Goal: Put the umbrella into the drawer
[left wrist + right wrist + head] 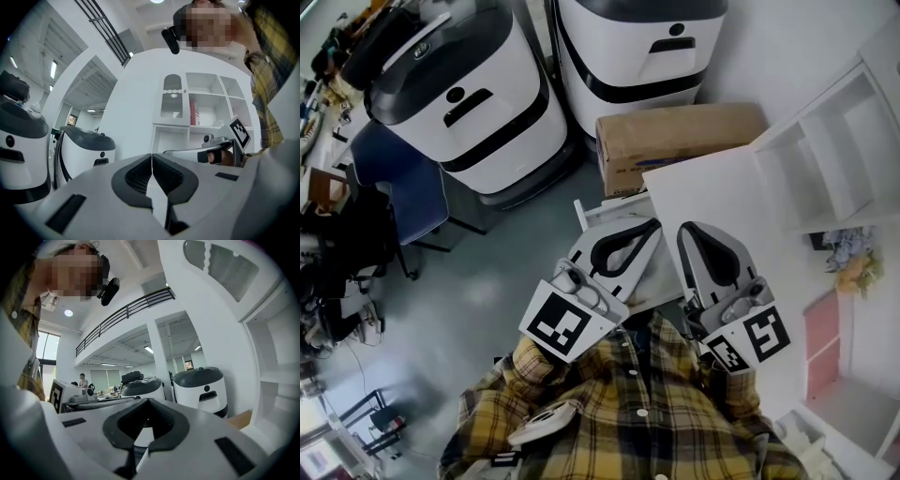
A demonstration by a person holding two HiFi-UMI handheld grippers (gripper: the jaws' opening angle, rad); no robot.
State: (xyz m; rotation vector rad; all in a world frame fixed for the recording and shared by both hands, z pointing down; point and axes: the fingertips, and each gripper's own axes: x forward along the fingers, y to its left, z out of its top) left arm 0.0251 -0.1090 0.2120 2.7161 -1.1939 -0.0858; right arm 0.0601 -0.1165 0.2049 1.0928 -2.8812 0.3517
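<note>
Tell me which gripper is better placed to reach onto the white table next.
Right, probably. The right gripper is over the table, with the shelf on its side. The left gripper sits at the table's left edge. Both are shut and empty.

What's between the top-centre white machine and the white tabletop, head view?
A brown cardboard box lies between the white machine and the white tabletop; the head view shows it.

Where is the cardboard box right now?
In the head view the box sits at upper centre, just below the right-hand white machine and beside the white cabinet on the right.
</note>
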